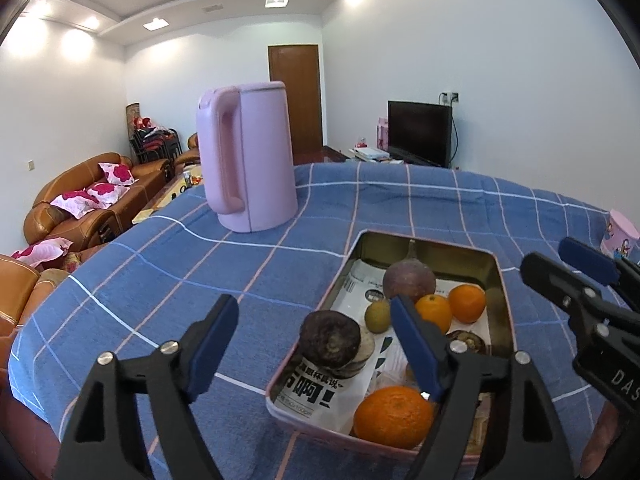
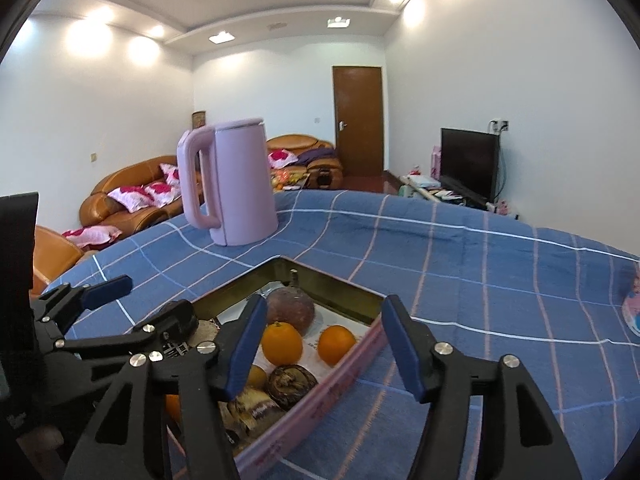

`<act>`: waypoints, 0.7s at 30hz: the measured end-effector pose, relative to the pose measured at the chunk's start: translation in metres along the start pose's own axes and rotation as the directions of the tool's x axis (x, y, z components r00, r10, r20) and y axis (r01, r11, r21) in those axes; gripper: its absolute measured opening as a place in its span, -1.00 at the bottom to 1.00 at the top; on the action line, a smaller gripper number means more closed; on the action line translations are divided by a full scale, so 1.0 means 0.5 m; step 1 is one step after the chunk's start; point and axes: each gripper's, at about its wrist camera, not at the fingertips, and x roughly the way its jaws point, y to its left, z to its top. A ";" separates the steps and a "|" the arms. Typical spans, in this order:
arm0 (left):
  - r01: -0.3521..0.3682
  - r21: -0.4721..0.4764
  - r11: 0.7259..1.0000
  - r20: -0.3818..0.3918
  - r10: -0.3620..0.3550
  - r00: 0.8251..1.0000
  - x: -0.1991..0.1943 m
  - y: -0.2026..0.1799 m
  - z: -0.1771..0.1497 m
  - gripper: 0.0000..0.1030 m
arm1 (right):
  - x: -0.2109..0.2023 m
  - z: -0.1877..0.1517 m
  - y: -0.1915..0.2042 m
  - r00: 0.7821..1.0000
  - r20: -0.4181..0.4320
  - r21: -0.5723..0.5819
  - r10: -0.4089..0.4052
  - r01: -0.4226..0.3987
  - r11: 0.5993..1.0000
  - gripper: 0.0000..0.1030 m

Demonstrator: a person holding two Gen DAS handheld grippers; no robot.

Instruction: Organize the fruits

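A pink metal tin (image 1: 276, 384) (image 2: 320, 396) sits on the blue checked cloth. It holds several oranges (image 1: 394, 412) (image 2: 281, 343), a purple-brown round fruit (image 1: 409, 280) (image 2: 291, 309), a small green fruit (image 1: 377, 315) and dark brown round pieces (image 1: 330, 338) (image 2: 291, 380) on printed paper. My left gripper (image 1: 316, 342) is open and empty, hovering over the tin's near left edge. My right gripper (image 2: 324, 344) is open and empty above the tin's right rim. Each gripper shows in the other's view, the right (image 1: 580, 268) and the left (image 2: 116, 298).
A tall pink kettle (image 1: 248, 160) (image 2: 230, 182) stands on the cloth behind the tin. A pink printed box (image 1: 622, 236) (image 2: 634, 304) is at the table's right edge. Sofas, a TV and a door lie beyond the table.
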 end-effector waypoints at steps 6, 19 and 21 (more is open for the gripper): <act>0.004 0.001 1.000 0.037 -0.004 0.999 -0.029 -0.005 0.005 0.79 | -0.022 0.001 -0.008 1.000 0.012 0.013 -0.014 0.014 1.000 0.22; -0.005 -0.012 1.000 0.061 0.005 0.998 -0.050 0.001 0.013 0.87 | -0.057 0.001 -0.013 0.999 0.046 0.026 -0.022 0.021 0.999 0.23; -0.005 -0.011 1.000 0.061 0.006 0.998 -0.050 0.002 0.014 0.87 | -0.058 0.001 -0.014 0.999 0.048 0.029 -0.023 0.022 0.999 0.23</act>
